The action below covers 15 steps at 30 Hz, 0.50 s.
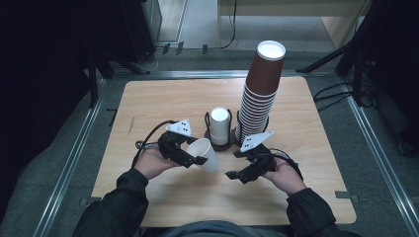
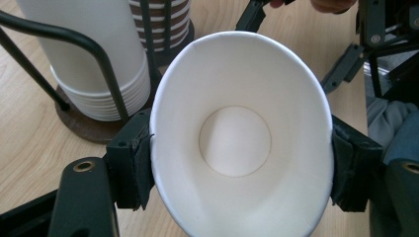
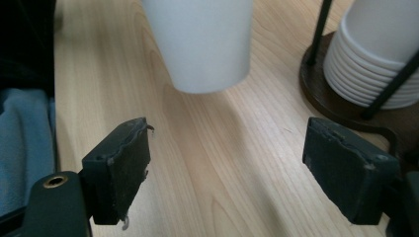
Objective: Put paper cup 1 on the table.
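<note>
- Left gripper (image 1: pixel 197 159) clamps a white paper cup (image 1: pixel 205 153) tilted above the wooden table's (image 1: pixel 148 103) middle, mouth offered sideways
- Right gripper (image 1: pixel 236 177) hangs open beside it, empty

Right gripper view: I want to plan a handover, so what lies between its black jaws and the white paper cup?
Only bare light wood tabletop lies between the open right gripper and the white paper cup, as the right gripper view shows.
</note>
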Available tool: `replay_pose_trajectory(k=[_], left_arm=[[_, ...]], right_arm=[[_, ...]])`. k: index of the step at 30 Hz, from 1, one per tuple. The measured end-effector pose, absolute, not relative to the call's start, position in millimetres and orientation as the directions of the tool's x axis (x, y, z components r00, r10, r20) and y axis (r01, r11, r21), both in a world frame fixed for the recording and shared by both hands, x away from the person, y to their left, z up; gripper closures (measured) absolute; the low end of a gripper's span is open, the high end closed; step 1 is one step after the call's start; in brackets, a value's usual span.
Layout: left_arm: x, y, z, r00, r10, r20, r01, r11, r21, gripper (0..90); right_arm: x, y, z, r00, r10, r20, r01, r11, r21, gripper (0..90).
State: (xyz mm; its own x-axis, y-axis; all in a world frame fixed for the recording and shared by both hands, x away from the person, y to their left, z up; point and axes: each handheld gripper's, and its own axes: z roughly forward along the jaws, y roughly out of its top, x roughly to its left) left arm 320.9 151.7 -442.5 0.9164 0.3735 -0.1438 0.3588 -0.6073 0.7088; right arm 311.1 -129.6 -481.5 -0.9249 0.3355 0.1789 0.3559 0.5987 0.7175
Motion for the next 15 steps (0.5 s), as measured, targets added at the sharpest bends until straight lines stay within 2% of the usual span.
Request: replay_pose_trajectory(k=[15], left_arm=[[331.2, 173.9, -445.3, 0.892, 0.428, -0.145, 0.407, -0.621, 0.67, 26.4]], right_arm=[[313.9, -146.2, -479.5, -0.912, 0.384, 0.147, 0.364, 0.587, 0.723, 18.5]])
